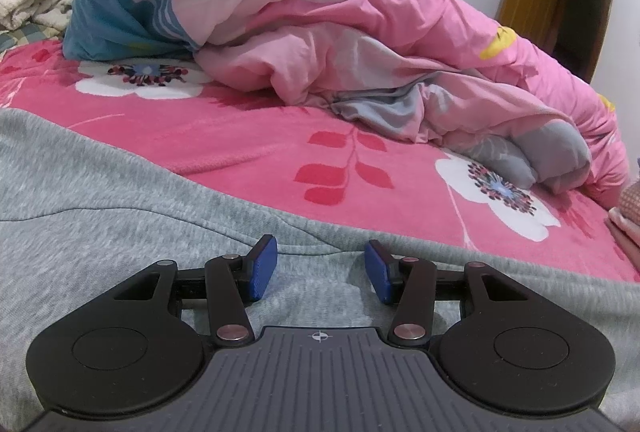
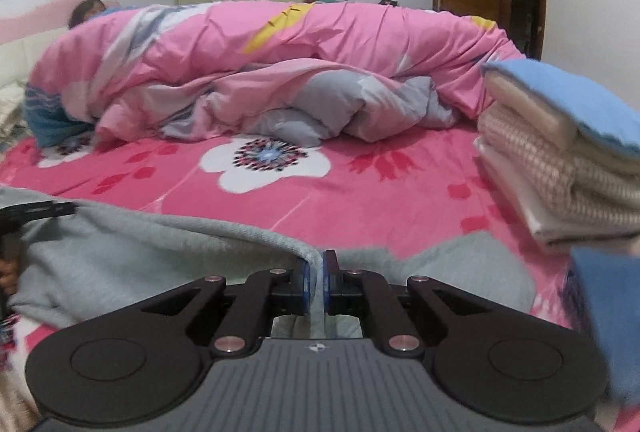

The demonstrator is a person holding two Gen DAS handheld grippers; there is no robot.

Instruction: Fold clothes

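Right fingers: the right gripper (image 2: 317, 272) has its blue pads (image 2: 305, 282) clenched on a raised edge of the grey garment (image 2: 120, 252), which runs up between them; a pinch on the hem gives a line to fold from.
Left fingers: the left gripper (image 1: 320, 268) stands part-open over the same grey garment (image 1: 120, 216), pads (image 1: 262, 268) apart with nothing pinched; judging by its pose, it waits or steadies the cloth while the other edge lifts.
Garment: spread flat on the pink flowered bedsheet (image 2: 360, 200), at its near edge, just under both grippers.
Folded stack (image 2: 560, 160): on the sheet to the garment's right, near it; likely the finished pile.
Quilt (image 2: 280, 72): bunched beyond the garment, well apart, leaving room to fold.
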